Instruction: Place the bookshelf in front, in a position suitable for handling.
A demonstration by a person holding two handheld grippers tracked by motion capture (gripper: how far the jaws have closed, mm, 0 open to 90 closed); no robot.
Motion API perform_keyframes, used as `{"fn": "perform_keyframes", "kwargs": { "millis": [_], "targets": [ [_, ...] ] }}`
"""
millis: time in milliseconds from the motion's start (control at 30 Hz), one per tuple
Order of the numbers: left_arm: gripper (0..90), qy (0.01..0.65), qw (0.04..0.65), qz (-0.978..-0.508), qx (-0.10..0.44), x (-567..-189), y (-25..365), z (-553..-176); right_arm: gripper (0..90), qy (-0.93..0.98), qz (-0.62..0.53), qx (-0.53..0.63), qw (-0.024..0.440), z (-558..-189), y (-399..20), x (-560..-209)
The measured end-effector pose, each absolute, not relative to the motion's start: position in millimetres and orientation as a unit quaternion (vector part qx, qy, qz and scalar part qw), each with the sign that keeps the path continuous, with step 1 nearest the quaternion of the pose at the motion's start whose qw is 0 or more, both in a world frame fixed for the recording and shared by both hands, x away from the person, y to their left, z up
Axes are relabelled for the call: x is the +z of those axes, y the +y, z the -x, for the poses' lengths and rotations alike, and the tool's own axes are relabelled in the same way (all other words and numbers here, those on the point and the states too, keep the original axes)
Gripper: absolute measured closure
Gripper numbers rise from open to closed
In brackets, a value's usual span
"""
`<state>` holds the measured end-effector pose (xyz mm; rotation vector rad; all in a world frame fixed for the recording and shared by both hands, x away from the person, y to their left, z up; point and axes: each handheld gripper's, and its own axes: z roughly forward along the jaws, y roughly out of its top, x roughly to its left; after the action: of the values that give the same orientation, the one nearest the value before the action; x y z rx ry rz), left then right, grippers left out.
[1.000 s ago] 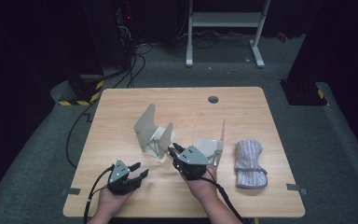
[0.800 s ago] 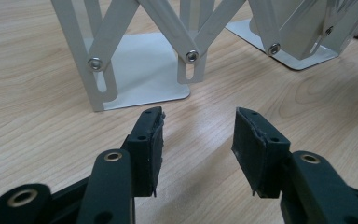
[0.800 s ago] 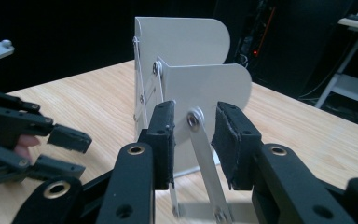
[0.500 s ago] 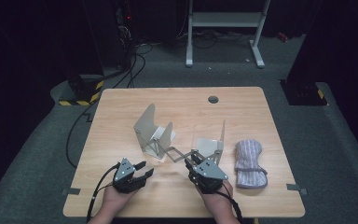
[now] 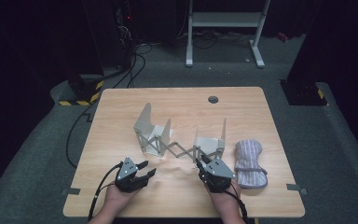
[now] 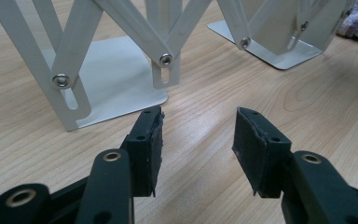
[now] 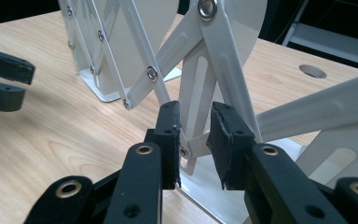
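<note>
A white metal expanding rack stands on the wooden table, with a left end plate (image 5: 150,133), a right end plate (image 5: 210,141) and a scissor lattice (image 5: 181,150) between them. My left gripper (image 5: 148,168) rests near the front edge, open and empty, and points at the lattice (image 6: 121,28); its jaws (image 6: 198,126) stand well apart. My right gripper (image 5: 201,163) sits just in front of the right end plate. Its jaws (image 7: 196,116) have just been closing to a narrow gap, with the foot of a lattice slat (image 7: 193,100) in that gap and the pads apart from it.
A striped grey-and-white cloth (image 5: 249,163) lies right of the rack, beside my right hand. A round cable hole (image 5: 213,99) sits in the table's far side. Beyond the table are cables and a white stand on dark carpet.
My right gripper has drawn back from the lattice toward the front edge and to the right. The lattice now shows between the end plates. The left gripper has hardly moved.
</note>
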<state>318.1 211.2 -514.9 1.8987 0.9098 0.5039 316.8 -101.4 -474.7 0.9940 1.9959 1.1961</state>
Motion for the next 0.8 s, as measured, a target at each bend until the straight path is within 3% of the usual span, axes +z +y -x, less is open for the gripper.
{"fn": "perform_keyframes", "kwargs": {
  "millis": [333,800],
  "targets": [
    [51.5,0.374,0.466,-0.775,0.206,-516,213,-318,69.2,0.746,-0.394,0.446,0.299,-346,-109,-478],
    [51.4,0.371,0.468,-0.772,0.216,-516,216,-316,64.8,0.737,-0.409,0.440,0.310,-341,-125,-483]
  ]
}}
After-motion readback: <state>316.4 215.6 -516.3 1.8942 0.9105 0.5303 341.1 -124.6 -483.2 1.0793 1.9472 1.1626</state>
